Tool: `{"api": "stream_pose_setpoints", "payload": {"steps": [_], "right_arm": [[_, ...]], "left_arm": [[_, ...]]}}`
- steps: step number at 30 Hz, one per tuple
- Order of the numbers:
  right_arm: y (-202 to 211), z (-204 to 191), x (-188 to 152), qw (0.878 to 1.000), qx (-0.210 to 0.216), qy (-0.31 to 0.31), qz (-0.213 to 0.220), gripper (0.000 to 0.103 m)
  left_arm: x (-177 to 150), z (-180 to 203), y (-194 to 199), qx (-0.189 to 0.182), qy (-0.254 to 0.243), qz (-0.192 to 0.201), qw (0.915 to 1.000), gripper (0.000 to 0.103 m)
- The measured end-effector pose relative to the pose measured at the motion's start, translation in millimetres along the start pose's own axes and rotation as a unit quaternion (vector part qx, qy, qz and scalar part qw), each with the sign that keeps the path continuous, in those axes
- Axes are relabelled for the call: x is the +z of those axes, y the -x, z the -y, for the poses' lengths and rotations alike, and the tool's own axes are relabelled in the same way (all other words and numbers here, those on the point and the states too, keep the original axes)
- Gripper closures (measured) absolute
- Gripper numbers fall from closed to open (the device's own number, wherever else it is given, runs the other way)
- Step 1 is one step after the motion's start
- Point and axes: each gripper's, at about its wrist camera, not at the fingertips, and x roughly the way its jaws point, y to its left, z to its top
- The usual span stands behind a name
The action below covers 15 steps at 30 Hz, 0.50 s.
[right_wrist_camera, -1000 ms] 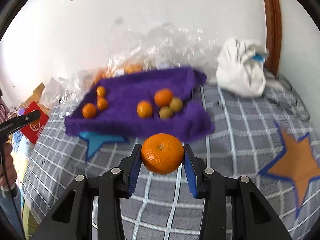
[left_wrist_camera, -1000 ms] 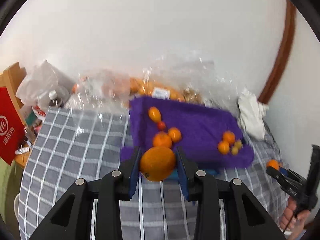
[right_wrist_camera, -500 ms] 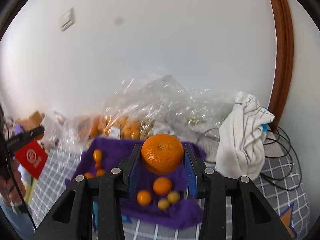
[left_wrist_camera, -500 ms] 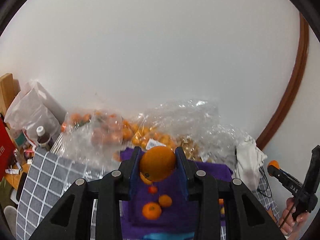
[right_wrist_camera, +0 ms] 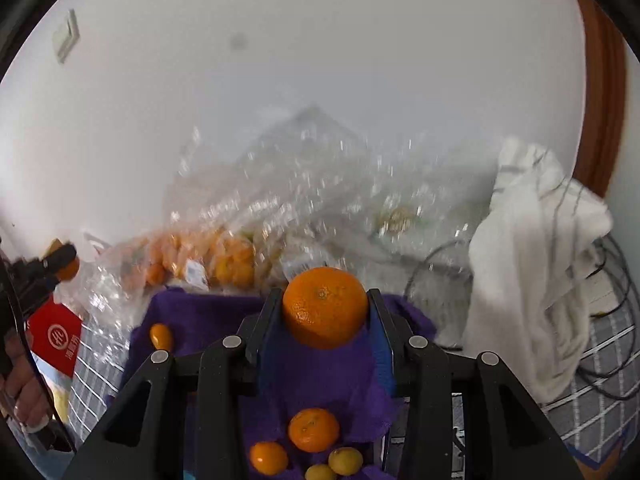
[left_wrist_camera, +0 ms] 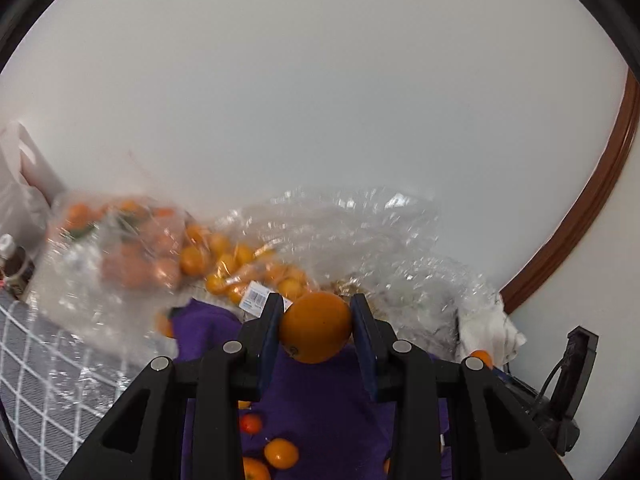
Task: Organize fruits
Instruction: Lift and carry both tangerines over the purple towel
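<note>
My left gripper (left_wrist_camera: 316,330) is shut on an orange (left_wrist_camera: 316,328) and holds it above the purple cloth (left_wrist_camera: 320,408). Small oranges (left_wrist_camera: 281,453) and a red fruit (left_wrist_camera: 250,424) lie on the cloth below it. My right gripper (right_wrist_camera: 325,314) is shut on a larger orange (right_wrist_camera: 325,312) above the same cloth (right_wrist_camera: 316,376). Below it lie an orange (right_wrist_camera: 314,429), a smaller one (right_wrist_camera: 269,457) and two yellowish fruits (right_wrist_camera: 345,460). An oval orange fruit (right_wrist_camera: 161,336) lies at the cloth's left.
Clear plastic bags of oranges (left_wrist_camera: 224,264) lie behind the cloth against the white wall; they also show in the right wrist view (right_wrist_camera: 224,260). A white towel (right_wrist_camera: 536,264) and cables (right_wrist_camera: 608,376) lie at right. A red packet (right_wrist_camera: 54,338) is at left on the checked sheet (left_wrist_camera: 32,368).
Both grippers have risen and moved forward over the purple cloth, each still holding its orange. The view now looks toward the wall and bags.
</note>
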Motion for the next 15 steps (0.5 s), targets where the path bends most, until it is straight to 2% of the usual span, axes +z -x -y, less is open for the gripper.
{"api": "stream_pose_setpoints", "payload": {"steps": [3,6,10,15], "right_arm": [[-26,4,-2,0.999,-0.026,0.012,-0.042,0.062],[-38,-1,-8,0.998,-0.011,0.025,-0.059,0.062],[-57,-12,-17,0.995,-0.016,0.048,-0.082,0.062],[-71,-18,-24,0.993,-0.021,0.06,-0.101,0.062]], "left_arm": [[-8,-2,-19,0.016,-0.018,-0.012,0.9996,0.07],[-11,-13,-36,0.039,-0.022,-0.041,0.9982,0.07],[-10,-30,-43,0.041,-0.005,-0.052,0.9978,0.07],[-11,-33,-48,0.036,-0.011,-0.062,0.9974,0.07]]}}
